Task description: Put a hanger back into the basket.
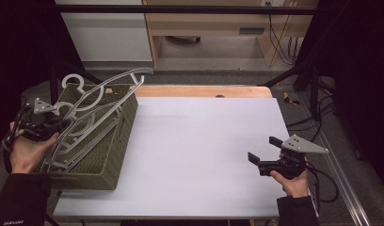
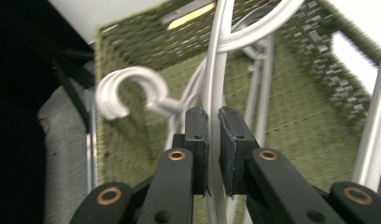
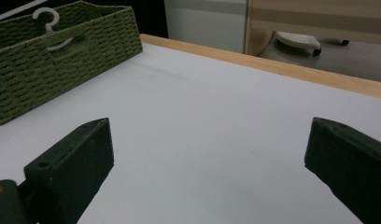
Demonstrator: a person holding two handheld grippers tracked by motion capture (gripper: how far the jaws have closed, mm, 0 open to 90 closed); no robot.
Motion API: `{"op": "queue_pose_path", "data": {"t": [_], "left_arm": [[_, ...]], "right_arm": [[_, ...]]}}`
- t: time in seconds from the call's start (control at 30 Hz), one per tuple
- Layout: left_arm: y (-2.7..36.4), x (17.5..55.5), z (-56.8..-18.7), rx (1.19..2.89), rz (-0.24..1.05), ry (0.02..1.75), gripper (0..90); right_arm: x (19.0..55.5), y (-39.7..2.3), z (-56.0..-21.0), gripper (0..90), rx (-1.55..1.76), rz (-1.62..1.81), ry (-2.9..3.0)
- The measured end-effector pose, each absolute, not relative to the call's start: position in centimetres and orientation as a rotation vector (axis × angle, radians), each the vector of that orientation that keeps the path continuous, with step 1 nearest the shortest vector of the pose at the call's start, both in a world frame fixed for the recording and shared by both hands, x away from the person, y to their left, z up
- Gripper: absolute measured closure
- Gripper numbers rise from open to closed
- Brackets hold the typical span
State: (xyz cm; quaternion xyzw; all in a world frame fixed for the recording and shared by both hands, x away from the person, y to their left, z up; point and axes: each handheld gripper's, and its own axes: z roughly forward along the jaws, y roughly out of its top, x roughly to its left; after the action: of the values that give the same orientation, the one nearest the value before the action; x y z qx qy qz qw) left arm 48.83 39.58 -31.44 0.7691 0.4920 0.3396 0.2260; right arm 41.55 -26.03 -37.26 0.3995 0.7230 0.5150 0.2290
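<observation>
A green woven basket (image 1: 110, 160) stands tilted at the table's left edge with several pale grey plastic hangers (image 1: 110, 87) sticking out of it. My left gripper (image 1: 63, 125) reaches into the hangers from the left. In the left gripper view its pads (image 2: 198, 126) are shut on the thin bar of one hanger (image 2: 216, 70), just right of that hanger's hook (image 2: 128, 91), above the basket floor (image 2: 296, 116). My right gripper (image 1: 264, 149) rests low at the table's right side, jaws wide open with nothing between them (image 3: 209, 140).
The white tabletop (image 1: 204, 141) stretches between basket and right gripper, with a wooden strip (image 1: 204, 91) along its far edge. In the right gripper view the basket (image 3: 62, 65) sits far left with a hanger hook (image 3: 46, 18) above its rim. Dark frame bars flank the table.
</observation>
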Motion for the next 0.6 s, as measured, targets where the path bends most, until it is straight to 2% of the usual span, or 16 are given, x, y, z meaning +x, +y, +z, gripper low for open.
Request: {"op": "queue_pose_path", "data": {"t": [0.6], "left_arm": [[43.4, 48.7, -33.7, 2.149, 1.003, 1.461, 82.5]], "right_arm": [[41.6, -25.9, -37.3, 1.5, 1.106, 1.414, 1.991]]}}
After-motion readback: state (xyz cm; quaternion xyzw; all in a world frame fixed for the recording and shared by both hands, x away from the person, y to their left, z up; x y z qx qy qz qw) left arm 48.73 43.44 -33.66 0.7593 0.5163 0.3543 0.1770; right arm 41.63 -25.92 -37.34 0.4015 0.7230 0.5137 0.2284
